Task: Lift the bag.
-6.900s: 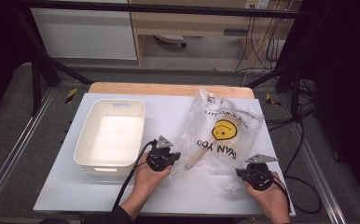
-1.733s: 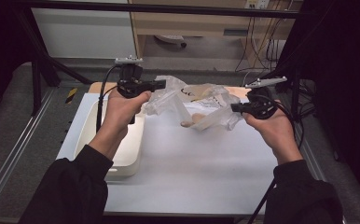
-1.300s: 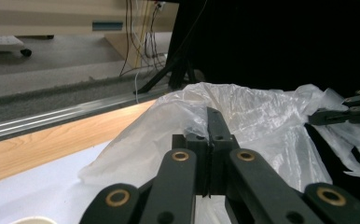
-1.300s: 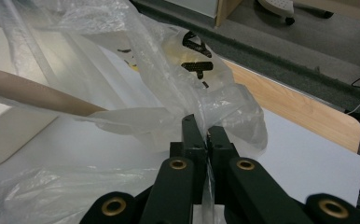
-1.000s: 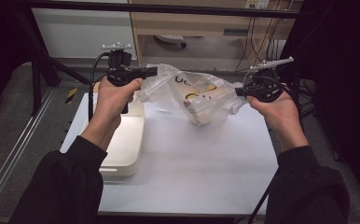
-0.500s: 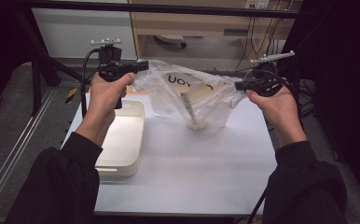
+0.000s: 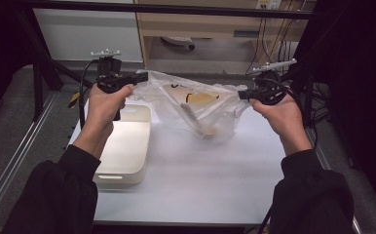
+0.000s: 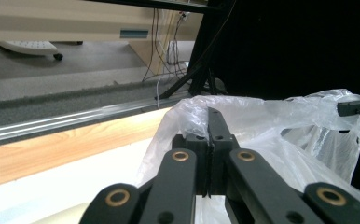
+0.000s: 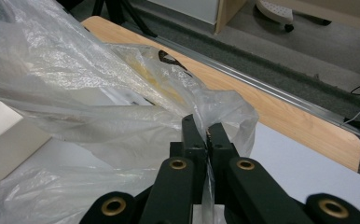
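Note:
A clear plastic bag [image 7: 196,105] with yellow and black print hangs stretched in the air between both hands, above the white table [image 7: 215,180]. Something pale and long sags in its bottom [image 7: 203,127]. My left gripper [image 7: 143,76] is shut on the bag's left edge; its jaws pinch the film [image 8: 201,116] in the left gripper view. My right gripper [image 7: 241,94] is shut on the bag's right edge, where the film [image 9: 122,116] bunches just ahead of the closed jaws.
A white plastic bin [image 7: 122,146] sits on the table's left side, below my left hand. A wooden strip [image 9: 280,100] runs along the table's far edge. Beyond it are a cabinet, cables [image 7: 278,48] and a dark frame.
Both grippers have lifted the bag off the table and pulled it apart sideways. Over the last second the bag has stretched wider and its load has sagged lower.

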The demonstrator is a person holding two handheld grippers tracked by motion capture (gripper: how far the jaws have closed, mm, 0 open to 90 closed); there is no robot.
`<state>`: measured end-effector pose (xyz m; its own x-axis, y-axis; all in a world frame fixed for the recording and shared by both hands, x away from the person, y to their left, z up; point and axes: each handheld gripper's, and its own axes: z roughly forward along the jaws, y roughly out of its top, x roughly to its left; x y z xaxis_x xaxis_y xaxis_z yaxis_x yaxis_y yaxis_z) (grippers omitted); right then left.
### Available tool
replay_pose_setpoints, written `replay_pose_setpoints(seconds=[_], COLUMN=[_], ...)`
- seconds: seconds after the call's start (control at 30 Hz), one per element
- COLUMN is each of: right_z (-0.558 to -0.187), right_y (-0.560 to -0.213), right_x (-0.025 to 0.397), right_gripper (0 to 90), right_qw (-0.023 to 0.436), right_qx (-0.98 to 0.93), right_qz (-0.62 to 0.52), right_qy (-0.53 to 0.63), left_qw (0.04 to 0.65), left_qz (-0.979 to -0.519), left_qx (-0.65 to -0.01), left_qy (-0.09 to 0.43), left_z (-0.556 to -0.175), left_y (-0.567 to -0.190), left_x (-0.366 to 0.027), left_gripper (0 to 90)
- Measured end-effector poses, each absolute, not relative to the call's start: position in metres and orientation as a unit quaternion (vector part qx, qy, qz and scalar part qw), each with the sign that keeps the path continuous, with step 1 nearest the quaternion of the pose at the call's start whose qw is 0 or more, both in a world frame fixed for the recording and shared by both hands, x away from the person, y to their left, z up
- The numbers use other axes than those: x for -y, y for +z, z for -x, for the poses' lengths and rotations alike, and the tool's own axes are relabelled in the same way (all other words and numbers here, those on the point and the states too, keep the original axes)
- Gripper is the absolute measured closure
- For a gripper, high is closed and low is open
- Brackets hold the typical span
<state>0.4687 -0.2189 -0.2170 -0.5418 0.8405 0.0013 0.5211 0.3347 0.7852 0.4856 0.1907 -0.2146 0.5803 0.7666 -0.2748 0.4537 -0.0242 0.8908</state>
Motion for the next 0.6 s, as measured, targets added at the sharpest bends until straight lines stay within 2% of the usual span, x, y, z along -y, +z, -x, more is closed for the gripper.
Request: replay_pose_setpoints(seconds=[0.33,0.6], right_z=[-0.467,-0.459], right_y=[-0.23,-0.25], right_x=[0.214,0.211], right_gripper=[90.0,90.0], right_qw=[0.196,0.186], right_qx=[-0.798,-0.806], right_qz=[-0.427,-0.422], right_qy=[0.377,0.37], left_qw=[0.521,0.497], left_qz=[-0.719,-0.741], left_qx=[-0.436,-0.43], left_qy=[0.148,0.138], left_z=[-0.482,-0.467], left_y=[-0.236,-0.268], left_x=[-0.196,-0.199], left_gripper=[90.0,90.0])
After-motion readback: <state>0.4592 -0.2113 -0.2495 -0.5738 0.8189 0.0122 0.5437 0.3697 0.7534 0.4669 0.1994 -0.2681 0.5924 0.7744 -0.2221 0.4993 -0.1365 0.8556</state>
